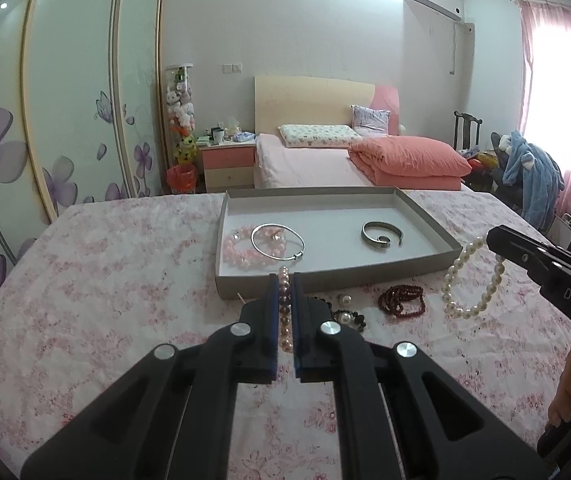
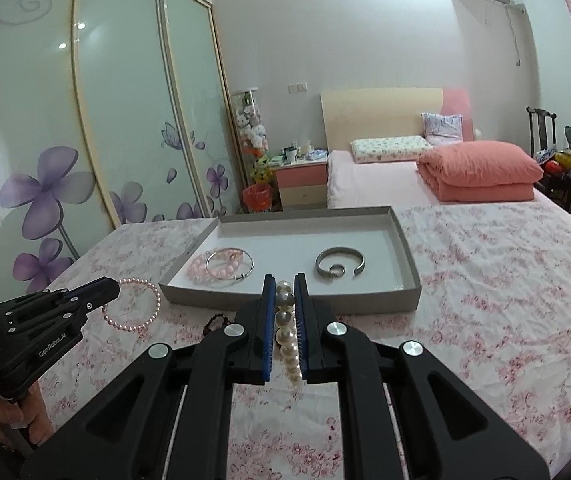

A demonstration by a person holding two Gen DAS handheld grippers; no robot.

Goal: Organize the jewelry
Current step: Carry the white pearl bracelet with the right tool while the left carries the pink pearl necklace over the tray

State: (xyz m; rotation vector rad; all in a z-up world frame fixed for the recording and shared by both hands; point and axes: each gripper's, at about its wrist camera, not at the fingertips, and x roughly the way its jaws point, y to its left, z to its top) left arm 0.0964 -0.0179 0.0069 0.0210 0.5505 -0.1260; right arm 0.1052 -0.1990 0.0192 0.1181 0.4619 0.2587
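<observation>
1. Nearest in the left wrist view, the left gripper (image 1: pixel 284 280) is clamped on a pink bead bracelet (image 1: pixel 284 312); the beads run in a line between the blue pads; in the right wrist view the same bracelet (image 2: pixel 131 306) hangs as a loop from the gripper's tip, above the flowered cloth (image 1: pixel 105 280).
2. The right gripper (image 2: pixel 284 280) is pressed together on a white pearl bracelet (image 2: pixel 287 332); the pearls sit in a row between its pads; seen from the left wrist view, that bracelet (image 1: pixel 473 276) dangles as a loop below the gripper's tip, off the cloth.
3. On the cloth just in front of the tray lie a dark red bead bracelet (image 1: pixel 401 300), a black bead piece (image 1: pixel 345 316) and a small pale bead (image 1: pixel 343 300); all are outside the tray.
4. The shallow grey tray (image 1: pixel 405 268) rests on the cloth beyond them; inside at its left a thin silver bangle (image 1: pixel 277 242) lies over a pale pink bead bracelet (image 1: pixel 241 252); towards its right lies a dark metal cuff (image 1: pixel 381 234), apart from the other two.
5. Farther back stands a bed (image 1: pixel 305 160) with a folded coral quilt (image 1: pixel 409 160); a wardrobe with purple flowers (image 1: pixel 65 120) fills the left side.
</observation>
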